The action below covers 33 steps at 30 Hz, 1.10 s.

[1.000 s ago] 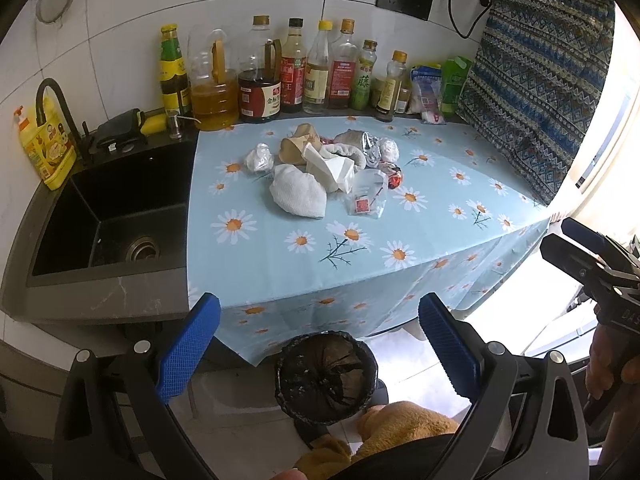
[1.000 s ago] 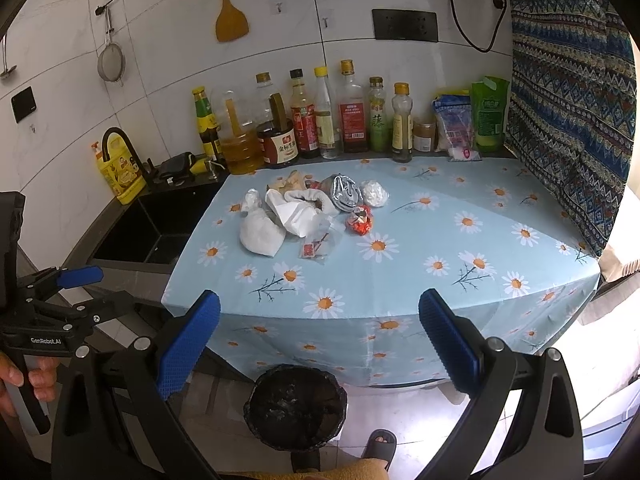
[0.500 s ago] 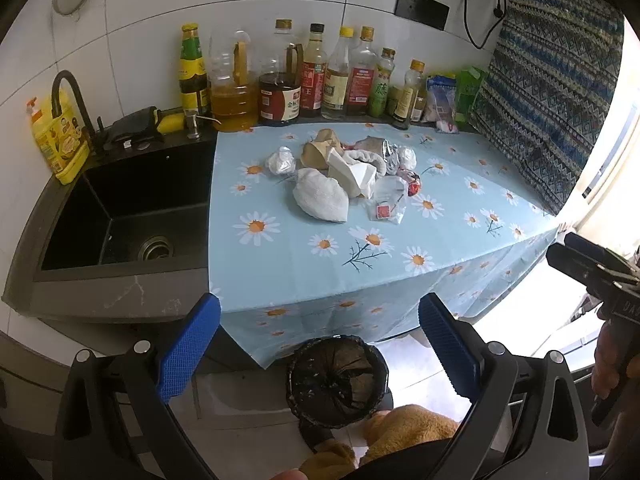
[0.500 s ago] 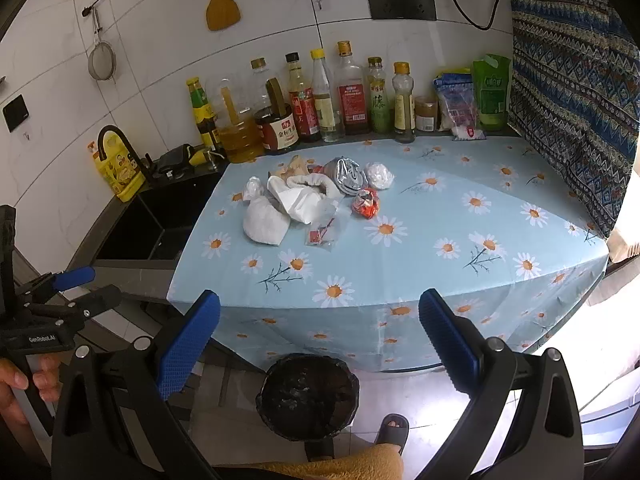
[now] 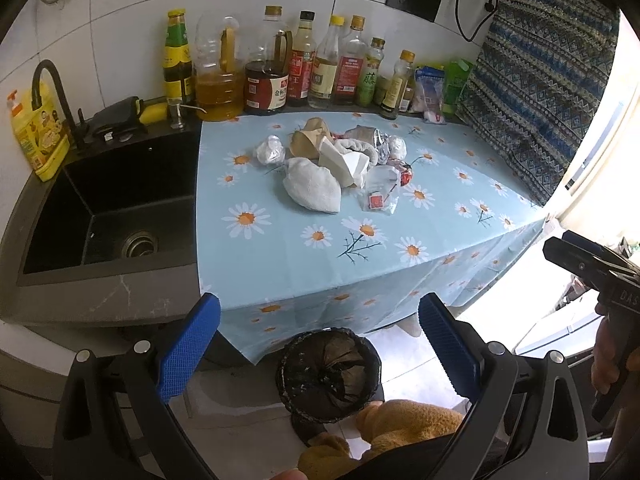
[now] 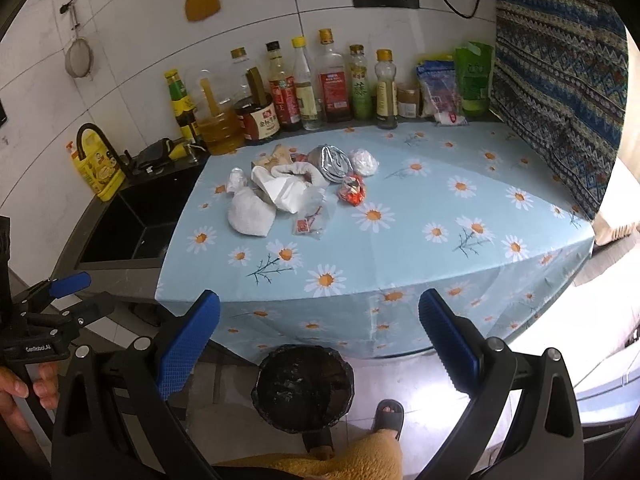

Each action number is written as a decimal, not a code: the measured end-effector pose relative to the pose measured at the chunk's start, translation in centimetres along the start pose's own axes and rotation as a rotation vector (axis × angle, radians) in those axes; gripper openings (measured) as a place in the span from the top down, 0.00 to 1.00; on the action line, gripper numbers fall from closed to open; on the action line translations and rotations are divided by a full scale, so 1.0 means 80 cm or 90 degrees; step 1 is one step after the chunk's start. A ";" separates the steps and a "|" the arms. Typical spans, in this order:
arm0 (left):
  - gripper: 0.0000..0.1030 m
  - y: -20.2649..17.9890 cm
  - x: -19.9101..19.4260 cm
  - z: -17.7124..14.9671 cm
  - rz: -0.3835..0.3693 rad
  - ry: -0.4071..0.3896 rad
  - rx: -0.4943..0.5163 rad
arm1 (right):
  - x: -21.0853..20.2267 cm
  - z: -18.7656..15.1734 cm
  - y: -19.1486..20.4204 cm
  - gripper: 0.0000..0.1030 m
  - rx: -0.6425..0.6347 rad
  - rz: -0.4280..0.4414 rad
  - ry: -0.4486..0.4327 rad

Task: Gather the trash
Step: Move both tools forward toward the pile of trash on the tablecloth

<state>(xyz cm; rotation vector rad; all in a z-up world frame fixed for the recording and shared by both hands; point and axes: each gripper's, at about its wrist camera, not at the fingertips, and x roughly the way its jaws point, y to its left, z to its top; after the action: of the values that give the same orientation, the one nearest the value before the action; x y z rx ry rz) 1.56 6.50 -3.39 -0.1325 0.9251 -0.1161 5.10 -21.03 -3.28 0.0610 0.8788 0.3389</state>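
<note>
Left wrist view shows the left gripper [image 5: 318, 344] spread wide and empty above the bin [image 5: 328, 372], with the right gripper [image 6: 318, 344] equally wide and empty; the trash pile [image 5: 336, 168] sits on the daisy tablecloth [image 5: 280, 256] beyond the bin, toward the bottles [image 5: 304, 68]. Best opening, I'd say: reach for the white wad [image 5: 312, 190], nearest the bin side of the pile, and pinch it alone. Smaller scraps under the pile are hidden, and the bin's dark liner hides its contents.
</note>
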 end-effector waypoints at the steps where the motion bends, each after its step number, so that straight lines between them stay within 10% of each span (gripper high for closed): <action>1: 0.06 0.001 0.000 0.001 -0.005 -0.001 0.002 | 0.000 0.000 0.001 0.04 -0.001 -0.004 0.000; 19: 0.06 0.010 0.040 0.022 -0.005 0.012 -0.004 | 0.046 0.029 0.000 0.04 -0.046 0.006 0.023; 33: 0.06 0.012 0.108 0.064 0.050 0.056 -0.125 | 0.188 0.162 -0.086 0.04 -0.139 0.090 0.000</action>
<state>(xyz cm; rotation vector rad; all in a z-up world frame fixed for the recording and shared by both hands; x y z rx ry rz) 10.85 6.45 -7.34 -0.2742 1.0274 0.0429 25.67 -21.68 -7.52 -0.0800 0.8355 0.5646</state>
